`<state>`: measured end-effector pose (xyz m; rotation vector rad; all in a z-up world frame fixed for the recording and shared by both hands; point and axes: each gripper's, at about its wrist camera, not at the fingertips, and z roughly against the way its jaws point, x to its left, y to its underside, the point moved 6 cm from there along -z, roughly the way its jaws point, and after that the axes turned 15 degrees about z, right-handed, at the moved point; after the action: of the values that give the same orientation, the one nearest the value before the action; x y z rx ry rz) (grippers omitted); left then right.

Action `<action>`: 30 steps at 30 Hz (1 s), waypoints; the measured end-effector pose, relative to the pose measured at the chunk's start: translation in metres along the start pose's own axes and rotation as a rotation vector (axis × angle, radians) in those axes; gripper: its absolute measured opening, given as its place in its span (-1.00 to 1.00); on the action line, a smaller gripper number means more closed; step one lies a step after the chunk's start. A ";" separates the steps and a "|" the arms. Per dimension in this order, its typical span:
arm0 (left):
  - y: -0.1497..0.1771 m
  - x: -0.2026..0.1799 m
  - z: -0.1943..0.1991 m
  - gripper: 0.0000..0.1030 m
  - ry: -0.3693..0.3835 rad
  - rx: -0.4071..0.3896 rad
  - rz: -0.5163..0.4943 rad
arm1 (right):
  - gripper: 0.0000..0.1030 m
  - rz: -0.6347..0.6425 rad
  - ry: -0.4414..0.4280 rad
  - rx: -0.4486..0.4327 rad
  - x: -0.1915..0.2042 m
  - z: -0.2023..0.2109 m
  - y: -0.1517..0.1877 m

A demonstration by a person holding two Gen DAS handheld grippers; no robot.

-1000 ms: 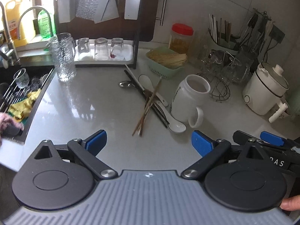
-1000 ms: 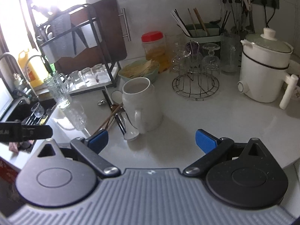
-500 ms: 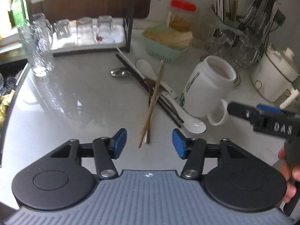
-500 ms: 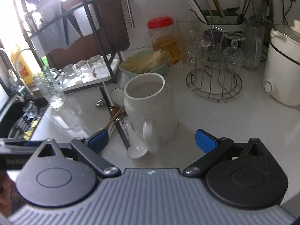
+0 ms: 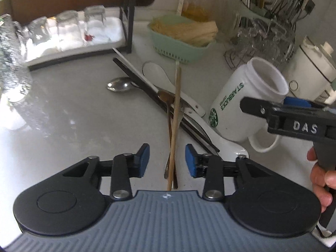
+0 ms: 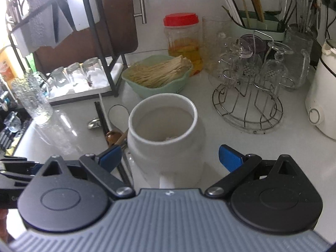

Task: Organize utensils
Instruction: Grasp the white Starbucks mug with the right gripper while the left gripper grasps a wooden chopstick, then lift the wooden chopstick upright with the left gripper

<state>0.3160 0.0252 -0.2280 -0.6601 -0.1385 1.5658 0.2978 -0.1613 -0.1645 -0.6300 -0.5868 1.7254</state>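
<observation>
Utensils (image 5: 176,113): heaped mid-countertop, beside white mug (image 6: 166,138)
Left gripper (image 5: 167,159): jaws just narrowing — astride wooden chopstick (image 5: 175,130), pads clear
Right gripper (image 6: 170,157): jaws wide — flanking mug, untouched

Bare counter (image 5: 69,113) left of utensil pile (image 5: 168,105); mug (image 5: 241,105) crowds its right.

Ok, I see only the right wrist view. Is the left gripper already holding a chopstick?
Observer: Not yet. The left gripper has just been closing; a wooden chopstick lies between its jaws, untouched.
Operator: Is anything else between them?
Observer: Yes, the handle of a bronze spoon, beside the chopstick.
Operator: What is hidden near the mug?
Observer: A white spoon, its bowl beside the mug base.
</observation>
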 end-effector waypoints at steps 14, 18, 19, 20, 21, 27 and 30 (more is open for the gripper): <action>0.004 0.014 -0.011 -0.87 0.049 0.068 0.018 | 0.76 0.025 0.032 0.030 0.008 -0.017 -0.006; 0.003 0.019 0.004 -0.89 0.059 0.055 0.028 | 0.76 0.025 0.030 0.036 0.008 -0.016 -0.006; 0.004 0.021 0.008 -0.89 0.061 0.056 0.031 | 0.76 0.026 0.029 0.038 0.008 -0.015 -0.005; 0.005 0.023 0.012 -0.89 0.064 0.058 0.033 | 0.76 0.027 0.027 0.040 0.008 -0.014 -0.005; 0.007 0.025 0.015 -0.89 0.068 0.061 0.032 | 0.76 0.028 0.024 0.044 0.009 -0.013 -0.004; 0.029 0.040 0.018 -0.89 0.050 0.113 0.006 | 0.76 0.042 0.004 0.059 0.014 -0.001 0.005; 0.036 0.048 0.012 -0.88 0.030 0.131 0.020 | 0.76 0.050 -0.004 0.061 0.017 0.004 0.010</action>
<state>0.2807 0.0696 -0.2504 -0.5830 -0.0063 1.5694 0.2840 -0.1468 -0.1700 -0.6035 -0.5230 1.7852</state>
